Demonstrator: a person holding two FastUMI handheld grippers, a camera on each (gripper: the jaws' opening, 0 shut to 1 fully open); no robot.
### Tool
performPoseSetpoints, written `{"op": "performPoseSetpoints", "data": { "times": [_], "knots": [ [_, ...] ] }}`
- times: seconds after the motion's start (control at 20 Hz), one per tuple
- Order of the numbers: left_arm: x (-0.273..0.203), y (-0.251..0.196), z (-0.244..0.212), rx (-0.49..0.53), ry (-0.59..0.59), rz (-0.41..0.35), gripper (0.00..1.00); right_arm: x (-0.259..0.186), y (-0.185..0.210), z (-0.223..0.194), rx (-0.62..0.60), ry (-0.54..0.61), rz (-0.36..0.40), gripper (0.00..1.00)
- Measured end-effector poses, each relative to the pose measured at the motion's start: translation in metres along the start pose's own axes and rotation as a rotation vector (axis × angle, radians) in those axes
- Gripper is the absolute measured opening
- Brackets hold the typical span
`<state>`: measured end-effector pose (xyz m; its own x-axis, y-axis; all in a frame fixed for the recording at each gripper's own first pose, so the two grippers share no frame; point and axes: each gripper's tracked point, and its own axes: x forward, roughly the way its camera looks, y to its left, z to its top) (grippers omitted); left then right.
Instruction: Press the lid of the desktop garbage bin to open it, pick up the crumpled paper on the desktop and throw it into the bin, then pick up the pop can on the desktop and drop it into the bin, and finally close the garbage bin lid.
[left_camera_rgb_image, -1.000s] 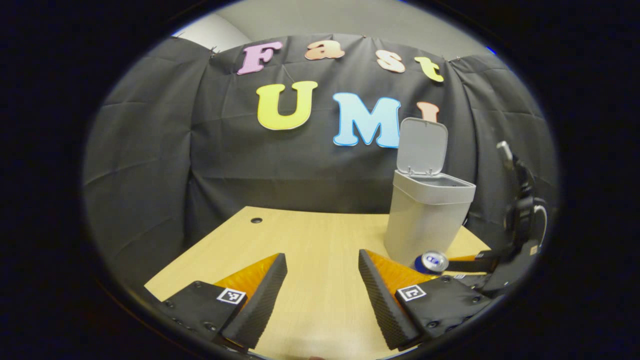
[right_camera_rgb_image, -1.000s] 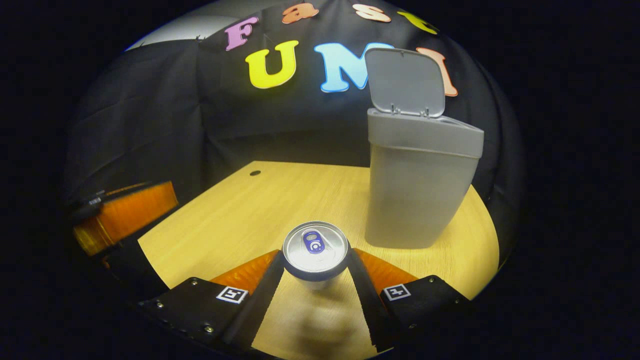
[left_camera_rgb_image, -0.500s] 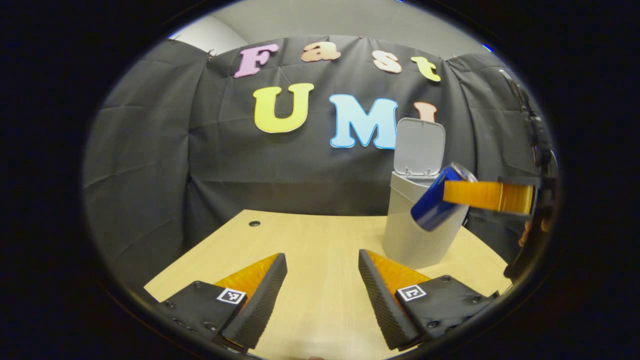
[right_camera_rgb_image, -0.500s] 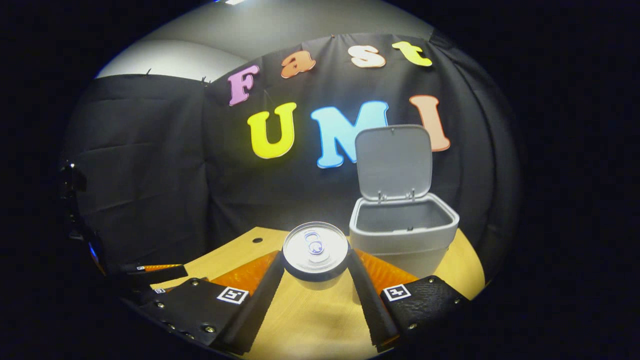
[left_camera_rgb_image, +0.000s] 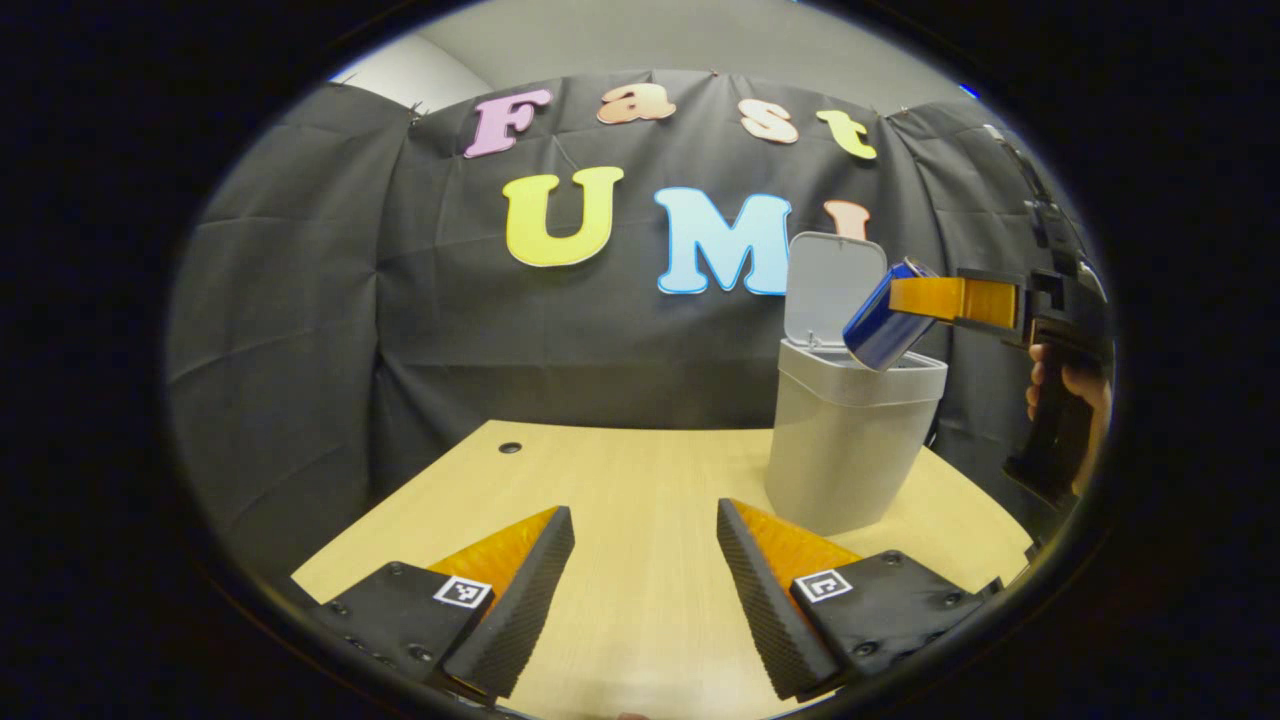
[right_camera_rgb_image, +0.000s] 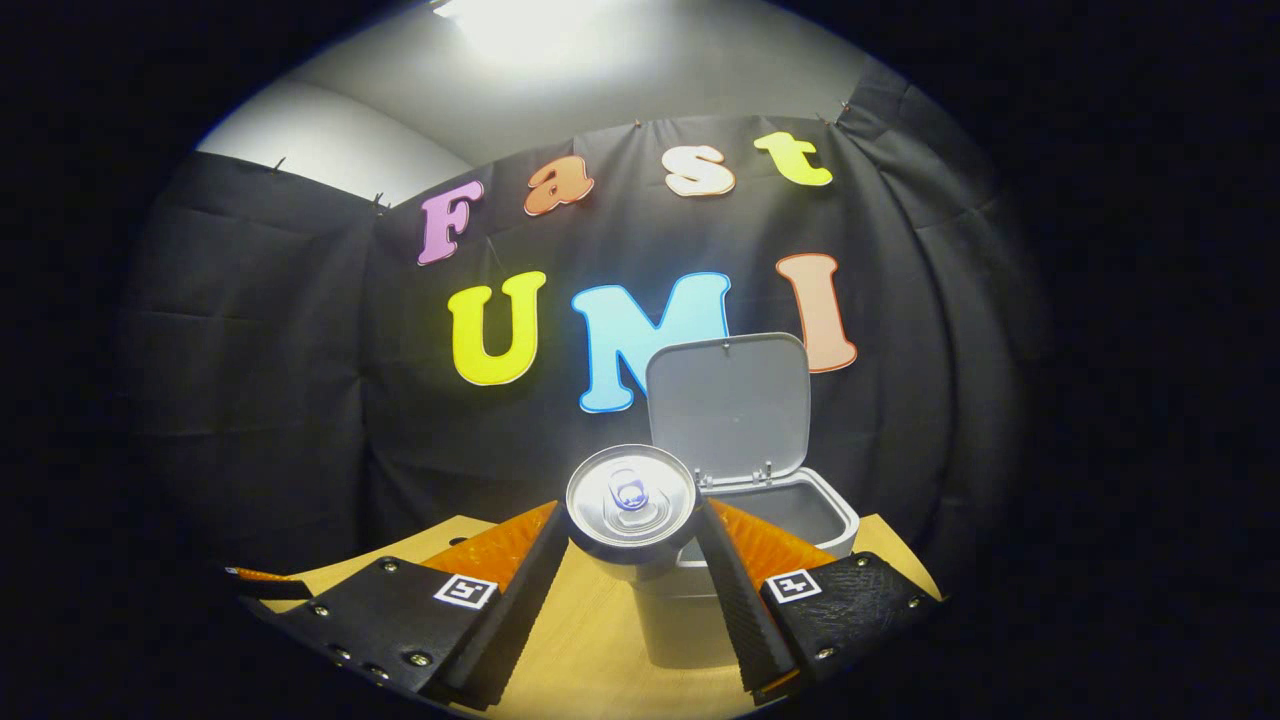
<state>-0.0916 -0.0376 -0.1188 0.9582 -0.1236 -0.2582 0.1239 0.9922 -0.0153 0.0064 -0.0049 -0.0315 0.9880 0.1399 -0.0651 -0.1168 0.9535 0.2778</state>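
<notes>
The right gripper (right_camera_rgb_image: 632, 540) pinches the blue aluminium pop can (left_camera_rgb_image: 884, 326), tilted above the open grey plastic bin (left_camera_rgb_image: 845, 440), apparently over its mouth. The left gripper (left_camera_rgb_image: 645, 590) hovers spread above the wooden desktop (left_camera_rgb_image: 620, 480).

No legible text, pop can (right_camera_rgb_image: 631, 498) bare of readable print; square coded tags (unreadable) beside the jaws

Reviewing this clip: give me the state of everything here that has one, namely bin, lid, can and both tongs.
Garbage bin: upright on the desk, open.
Lid: flipped up at the back.
Pop can: off the desk, tilted, at the bin's opening.
Right tongs: shut on the pop can.
Left tongs: open, holding nothing, low over the desk.
</notes>
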Motion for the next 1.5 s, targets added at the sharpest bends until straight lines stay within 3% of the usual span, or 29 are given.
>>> {"op": "performPoseSetpoints", "data": {
  "times": [0.3,0.75,0.8,0.85,0.9,0.95,1.0,1.5],
  "knots": [
    [0.004,-0.004,0.001,0.002,0.0,-0.009,0.96,0.02,-0.022,-0.003,-0.071,-0.022,-0.074,0.83],
    [0.01,-0.003,-0.001,0.009,0.004,-0.006,0.96,0.042,-0.024,-0.032,-0.11,0.067,-0.081,0.83],
    [0.012,-0.004,-0.001,0.007,0.008,-0.008,0.94,0.042,-0.024,-0.036,-0.111,0.083,-0.083,0.84],
    [0.013,-0.004,-0.002,0.006,0.011,-0.01,0.96,0.044,-0.024,-0.04,-0.111,0.097,-0.083,0.92],
    [0.012,-0.004,-0.003,0.006,0.011,-0.012,0.96,0.045,-0.024,-0.042,-0.109,0.109,-0.083,0.84],
    [0.013,-0.004,-0.002,0.008,0.011,-0.011,0.92,0.046,-0.025,-0.044,-0.107,0.116,-0.086,0.84],
    [0.013,-0.003,-0.002,0.01,0.009,-0.01,0.96,0.047,-0.026,-0.045,-0.106,0.121,-0.091,0.85],
    [0.014,0.006,-0.001,0.006,0.007,0.0,0.96,0.047,-0.033,-0.041,-0.084,0.11,-0.117,0.85]
  ]
}}
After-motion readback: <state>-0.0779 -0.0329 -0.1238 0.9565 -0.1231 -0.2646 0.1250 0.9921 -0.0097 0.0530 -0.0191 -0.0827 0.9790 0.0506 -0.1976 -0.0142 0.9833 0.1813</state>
